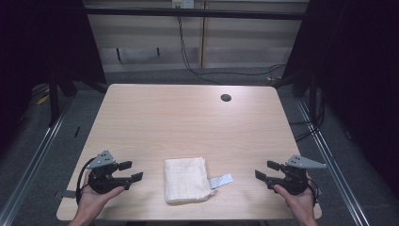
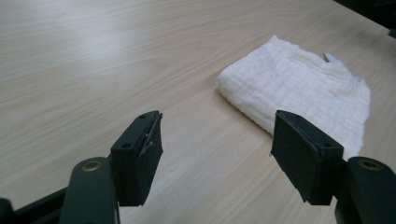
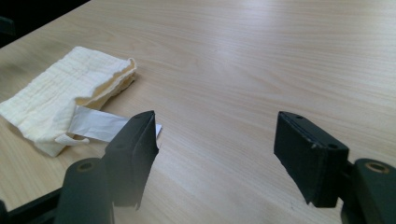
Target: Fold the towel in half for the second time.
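High view: a folded cloth (image 1: 186, 179) lies flat near the front edge of the tabletop (image 1: 188, 117), between the two tools. Its long axis runs front to back; a white tag (image 1: 221, 181) sticks out from its right side. The left tool (image 1: 132, 171) sits to the cloth's left, jaws wide apart and empty, pointing right toward it. The right tool (image 1: 266, 170) sits to the cloth's right, jaws likewise spread and empty, pointing left. Neither touches the cloth. The left tool appears somewhat nearer to the cloth body; the right tool is nearer to the tag. The tabletop is pale wood-grain with a round cable hole (image 1: 226, 98) at the far side. Beyond it are a grey floor, trailing cables and dark curtains on both sides.

Left gripper view: the cloth (image 2: 299, 88) lies ahead and to the right of the open jaws, its near folded edge just beyond the right jaw. Nothing is between the jaws except bare tabletop.

Right gripper view: the cloth (image 3: 65, 98) lies ahead and to the left, layered edges facing the tool, the tag (image 3: 100, 125) partly hidden behind the left jaw. Jaws wide, holding nothing.
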`<state>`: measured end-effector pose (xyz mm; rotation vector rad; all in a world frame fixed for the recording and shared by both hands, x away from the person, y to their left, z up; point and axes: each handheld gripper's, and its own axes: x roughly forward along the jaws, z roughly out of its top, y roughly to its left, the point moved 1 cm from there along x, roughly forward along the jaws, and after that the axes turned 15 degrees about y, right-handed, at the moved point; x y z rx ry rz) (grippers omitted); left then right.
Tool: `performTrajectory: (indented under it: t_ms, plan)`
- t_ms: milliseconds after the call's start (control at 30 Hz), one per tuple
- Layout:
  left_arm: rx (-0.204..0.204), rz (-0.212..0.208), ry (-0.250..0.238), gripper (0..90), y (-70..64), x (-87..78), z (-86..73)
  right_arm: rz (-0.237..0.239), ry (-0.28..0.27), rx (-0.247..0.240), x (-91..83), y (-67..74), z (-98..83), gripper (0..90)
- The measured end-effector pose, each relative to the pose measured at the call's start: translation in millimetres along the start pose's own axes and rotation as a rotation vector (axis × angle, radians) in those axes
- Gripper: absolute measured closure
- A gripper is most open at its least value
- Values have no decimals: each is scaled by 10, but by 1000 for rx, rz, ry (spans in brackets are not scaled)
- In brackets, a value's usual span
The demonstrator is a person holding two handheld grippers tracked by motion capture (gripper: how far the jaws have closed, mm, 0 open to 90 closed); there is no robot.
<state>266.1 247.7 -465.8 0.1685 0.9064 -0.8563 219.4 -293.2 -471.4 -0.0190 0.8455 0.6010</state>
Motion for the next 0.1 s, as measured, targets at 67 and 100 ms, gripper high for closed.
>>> performTrajectory:
  t_ms: [67, 100]
  plan:
    - [-8, 7, 7, 333, 10, 6, -27, -1, -7, 6, 6, -15, 4, 297]
    - [-20, 10, 10, 333, 11, 18, -30, -8, -10, 4, 8, -14, 2, 294]
